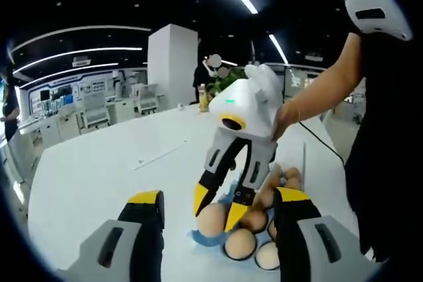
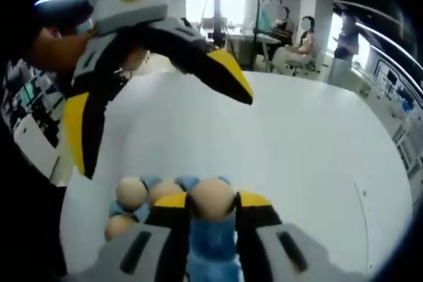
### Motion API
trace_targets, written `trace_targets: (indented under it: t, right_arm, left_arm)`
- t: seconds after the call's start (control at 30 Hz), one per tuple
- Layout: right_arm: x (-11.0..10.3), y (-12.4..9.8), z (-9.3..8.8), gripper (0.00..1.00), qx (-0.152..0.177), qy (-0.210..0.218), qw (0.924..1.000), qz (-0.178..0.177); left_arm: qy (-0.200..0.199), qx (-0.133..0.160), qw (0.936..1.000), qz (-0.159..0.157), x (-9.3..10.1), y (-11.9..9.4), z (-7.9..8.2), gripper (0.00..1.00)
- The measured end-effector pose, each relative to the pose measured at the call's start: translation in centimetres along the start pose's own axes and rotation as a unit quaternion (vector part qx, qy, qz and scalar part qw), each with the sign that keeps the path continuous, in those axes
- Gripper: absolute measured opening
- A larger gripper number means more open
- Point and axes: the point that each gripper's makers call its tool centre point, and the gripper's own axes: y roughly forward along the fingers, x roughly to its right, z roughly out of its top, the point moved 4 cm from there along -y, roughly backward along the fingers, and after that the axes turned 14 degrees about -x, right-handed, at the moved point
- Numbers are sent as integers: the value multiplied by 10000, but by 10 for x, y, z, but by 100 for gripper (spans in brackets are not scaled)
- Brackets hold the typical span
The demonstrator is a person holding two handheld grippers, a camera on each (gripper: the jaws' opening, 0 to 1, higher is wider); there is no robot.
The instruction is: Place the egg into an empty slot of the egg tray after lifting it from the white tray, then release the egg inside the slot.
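Observation:
My right gripper [image 2: 213,201] is shut on a tan egg [image 2: 211,197], held just above the blue egg tray [image 2: 210,246]. Several eggs sit in the tray's slots, among them one [image 2: 131,193] at its left side. In the left gripper view the right gripper [image 1: 218,209] comes in from the right in a person's hand [image 1: 285,117], with the egg [image 1: 213,219] between its yellow tips over the tray's [image 1: 203,238] near corner. My left gripper [image 1: 219,195] is open and empty, its jaws either side of the tray. It also hangs open [image 2: 168,137] above the table.
The white table [image 1: 99,176] stretches wide to the left and far side. More eggs [image 1: 285,177] lie behind the tray. A person's arm and dark clothing [image 1: 383,163] stand close at the right. Desks, chairs and people sit far in the background.

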Motion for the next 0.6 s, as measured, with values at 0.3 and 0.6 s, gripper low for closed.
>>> trace_targets:
  t: [0.3, 0.6]
  right_arm:
    - [-2, 15, -1, 26, -233, -189, 9996, -2]
    - [1, 18, -1, 26, -295, -1, 9995, 127]
  left_arm:
    - [-3, -43, 10000, -15, 0, 1, -3, 68]
    - [-39, -25, 10000, -5, -2, 0, -4, 67]
